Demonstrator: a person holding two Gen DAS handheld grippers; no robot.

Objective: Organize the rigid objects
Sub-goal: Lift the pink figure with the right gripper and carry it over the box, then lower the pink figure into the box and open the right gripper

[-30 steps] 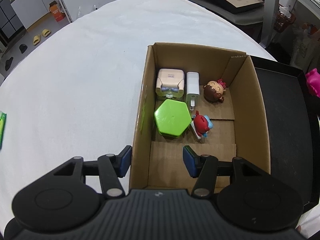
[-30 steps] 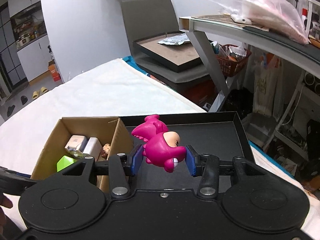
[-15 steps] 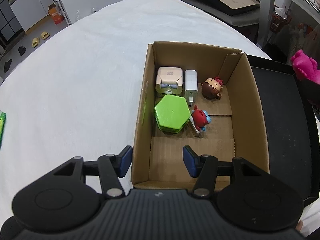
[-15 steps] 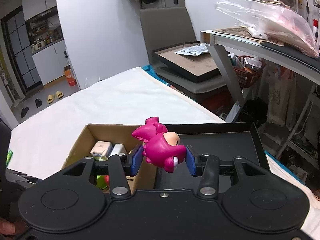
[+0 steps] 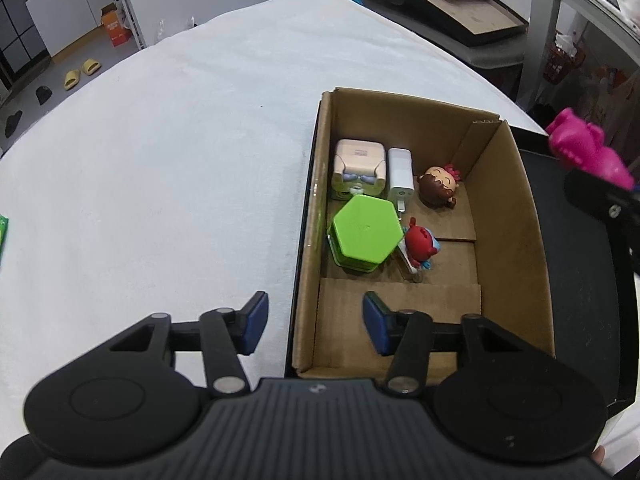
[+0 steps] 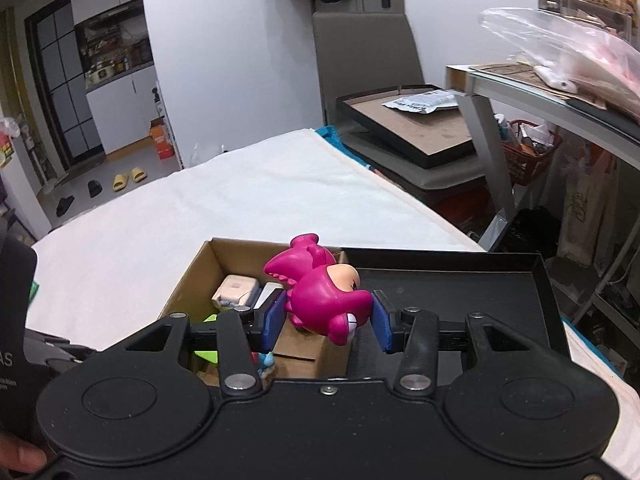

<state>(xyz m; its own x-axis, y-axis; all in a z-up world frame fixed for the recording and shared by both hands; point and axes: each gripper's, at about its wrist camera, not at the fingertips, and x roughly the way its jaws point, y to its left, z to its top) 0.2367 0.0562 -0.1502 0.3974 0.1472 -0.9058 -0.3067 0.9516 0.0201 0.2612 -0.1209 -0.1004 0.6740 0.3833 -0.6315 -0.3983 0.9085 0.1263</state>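
The right tongs (image 6: 327, 322) hold a pink toy (image 6: 320, 294) between their blue pads, up in the air above the near right corner of the cardboard box (image 6: 188, 280) and the edge of the black tray (image 6: 460, 280) beside it. The toy lies tilted, its snout toward the camera and its fin-like back pointing up and away. In the left wrist view the same toy (image 5: 588, 152) shows at the right edge, above the tray (image 5: 580, 280).

The left tongs (image 5: 315, 324) hold nothing and stand about half open; their jaws have just been closing a little. They straddle the box's left wall (image 5: 308, 240), one pad over the white tabletop (image 5: 160, 160), the other inside the box, neither touching the wall as far as can be seen.

Inside the box lie a beige case (image 5: 359, 168) in the far left corner, a white charger (image 5: 401, 178) just beside it, a brown-headed figure (image 5: 439, 187) to the right of that, a green hexagonal box (image 5: 366, 232) in front of the case, and a red figure (image 5: 420, 246) touching the hexagon's right side. The near part of the box floor (image 5: 400, 300) is bare cardboard.
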